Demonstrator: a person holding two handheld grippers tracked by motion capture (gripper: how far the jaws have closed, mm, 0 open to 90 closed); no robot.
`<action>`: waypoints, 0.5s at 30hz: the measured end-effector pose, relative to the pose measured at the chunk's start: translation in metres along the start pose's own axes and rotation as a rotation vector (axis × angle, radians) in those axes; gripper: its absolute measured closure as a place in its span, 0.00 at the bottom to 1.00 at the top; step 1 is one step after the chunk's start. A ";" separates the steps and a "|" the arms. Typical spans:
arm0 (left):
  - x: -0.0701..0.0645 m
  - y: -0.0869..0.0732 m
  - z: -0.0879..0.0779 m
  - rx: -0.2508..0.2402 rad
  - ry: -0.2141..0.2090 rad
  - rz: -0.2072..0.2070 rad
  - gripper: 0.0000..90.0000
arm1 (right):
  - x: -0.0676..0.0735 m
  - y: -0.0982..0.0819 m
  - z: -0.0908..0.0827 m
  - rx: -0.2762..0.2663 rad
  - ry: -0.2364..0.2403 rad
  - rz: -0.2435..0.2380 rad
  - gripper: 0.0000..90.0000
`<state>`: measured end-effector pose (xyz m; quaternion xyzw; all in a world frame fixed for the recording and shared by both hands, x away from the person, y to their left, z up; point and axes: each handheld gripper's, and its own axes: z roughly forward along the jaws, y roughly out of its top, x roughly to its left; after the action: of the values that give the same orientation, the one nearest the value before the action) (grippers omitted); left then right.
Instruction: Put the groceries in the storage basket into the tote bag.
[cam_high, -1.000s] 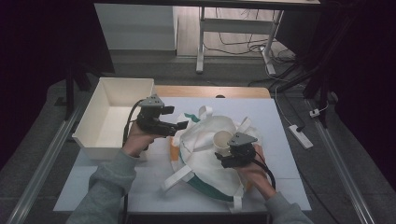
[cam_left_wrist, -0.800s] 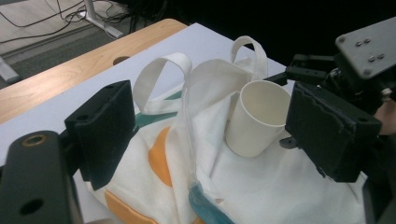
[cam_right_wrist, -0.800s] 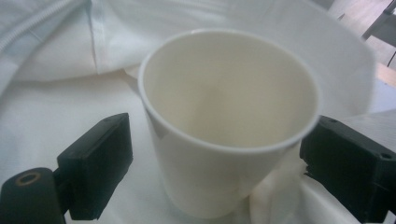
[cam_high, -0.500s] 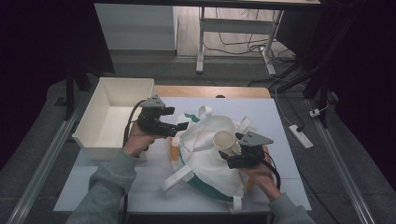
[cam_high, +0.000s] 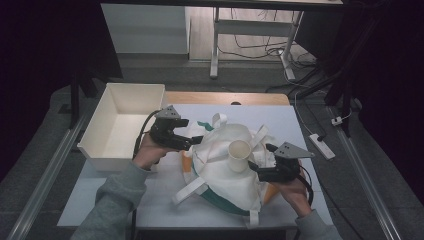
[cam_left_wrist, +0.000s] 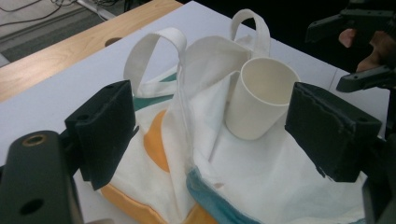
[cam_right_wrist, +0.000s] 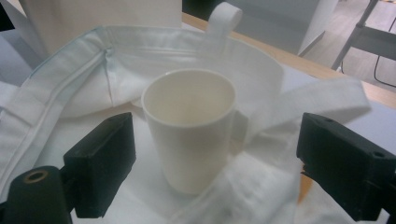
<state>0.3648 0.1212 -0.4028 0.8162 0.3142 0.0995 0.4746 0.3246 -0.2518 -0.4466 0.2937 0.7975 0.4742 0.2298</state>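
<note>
- A white paper cup (cam_high: 239, 155) stands upright on top of a crumpled white cloth bag (cam_high: 225, 170), which lies in the middle of the tabletop (cam_high: 300, 125).
- The right hand-held gripper (cam_high: 256, 169) sits just beside the cup with its jaws spread wide, gripping nothing; the cup stands between them without touching.
- The left hand-held gripper (cam_high: 192, 141) hovers at the bag's far-left edge, jaws also wide apart and empty.
- The bag shows orange and teal patches and several white loop handles (cam_left_wrist: 156, 51).
- An open white box (cam_high: 125, 120) rests at the tabletop's left end, near the left hand (cam_high: 150, 152).
</note>
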 end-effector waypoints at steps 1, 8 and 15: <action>0.000 -0.001 0.001 0.003 -0.001 -0.001 0.18 | -0.001 -0.002 -0.003 0.003 0.000 0.000 0.15; -0.001 -0.007 0.004 0.033 -0.006 0.006 0.20 | -0.011 -0.019 -0.018 0.037 -0.003 0.037 0.19; -0.008 -0.012 0.007 0.078 0.031 0.048 0.21 | -0.020 -0.028 -0.028 0.038 -0.018 0.060 0.22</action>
<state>0.3573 0.1156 -0.4154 0.8396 0.3056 0.1113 0.4350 0.3144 -0.2938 -0.4575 0.3258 0.7952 0.4631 0.2170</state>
